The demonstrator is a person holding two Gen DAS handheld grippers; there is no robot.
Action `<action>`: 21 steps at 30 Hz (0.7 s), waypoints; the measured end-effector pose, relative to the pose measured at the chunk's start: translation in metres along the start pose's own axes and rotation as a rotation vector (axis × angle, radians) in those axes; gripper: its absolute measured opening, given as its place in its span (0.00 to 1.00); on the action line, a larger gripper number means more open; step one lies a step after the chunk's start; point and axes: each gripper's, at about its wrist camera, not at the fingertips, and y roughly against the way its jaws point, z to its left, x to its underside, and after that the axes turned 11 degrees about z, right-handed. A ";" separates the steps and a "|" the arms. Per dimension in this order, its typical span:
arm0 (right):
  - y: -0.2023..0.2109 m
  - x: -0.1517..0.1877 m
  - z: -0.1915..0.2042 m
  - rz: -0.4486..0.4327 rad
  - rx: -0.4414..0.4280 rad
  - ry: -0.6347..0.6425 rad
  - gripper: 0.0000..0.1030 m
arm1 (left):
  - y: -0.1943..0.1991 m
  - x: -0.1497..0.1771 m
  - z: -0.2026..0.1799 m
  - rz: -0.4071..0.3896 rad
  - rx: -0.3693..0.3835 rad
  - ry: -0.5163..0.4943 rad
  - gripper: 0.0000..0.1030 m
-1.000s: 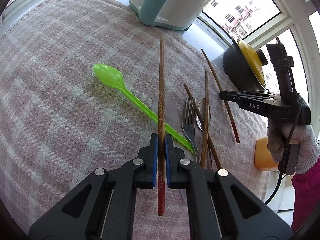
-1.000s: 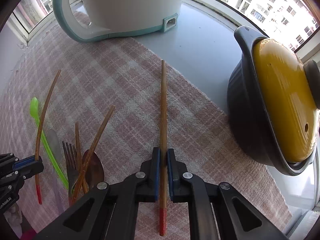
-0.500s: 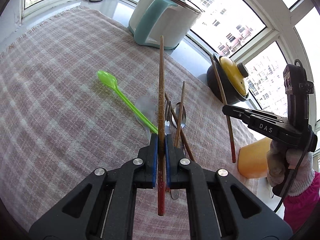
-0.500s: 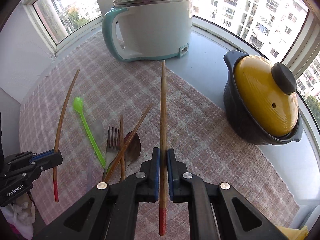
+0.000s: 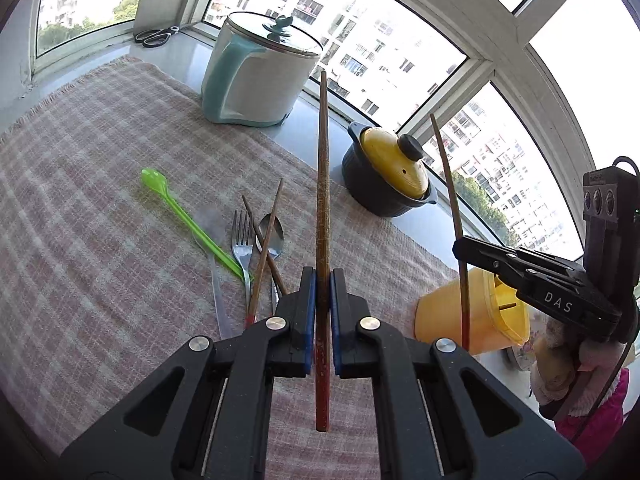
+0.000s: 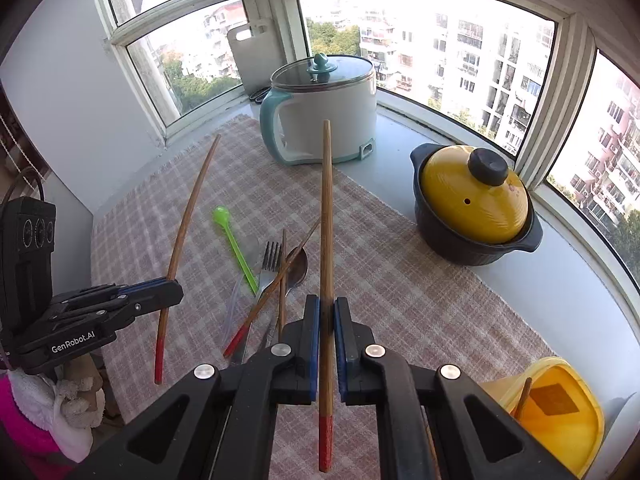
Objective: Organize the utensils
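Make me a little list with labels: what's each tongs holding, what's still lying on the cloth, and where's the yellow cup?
left tongs: shut on a red-tipped chopstick
right tongs: shut on another chopstick
on the checked cloth: green spoon, fork, metal spoon, two crossed chopsticks
yellow cup: beside the cloth's near right corner; one chopstick already inside
pots: white cooker, yellow-lidded pot

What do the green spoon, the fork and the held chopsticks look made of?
Green spoon: likely plastic, translucent bright green. Fork: metal, shiny grey reflections. Chopsticks: apparently wood or bamboo, matte brown grain, red-painted ends.
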 end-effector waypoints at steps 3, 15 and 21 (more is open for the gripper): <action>0.019 0.011 -0.006 -0.022 -0.001 0.001 0.04 | 0.004 0.000 -0.017 -0.017 0.007 -0.022 0.04; 0.078 0.045 -0.042 -0.109 0.033 -0.024 0.04 | 0.012 0.000 -0.081 -0.086 0.011 -0.131 0.04; 0.100 0.062 -0.068 -0.155 0.087 -0.082 0.04 | 0.002 0.001 -0.121 -0.079 0.034 -0.198 0.04</action>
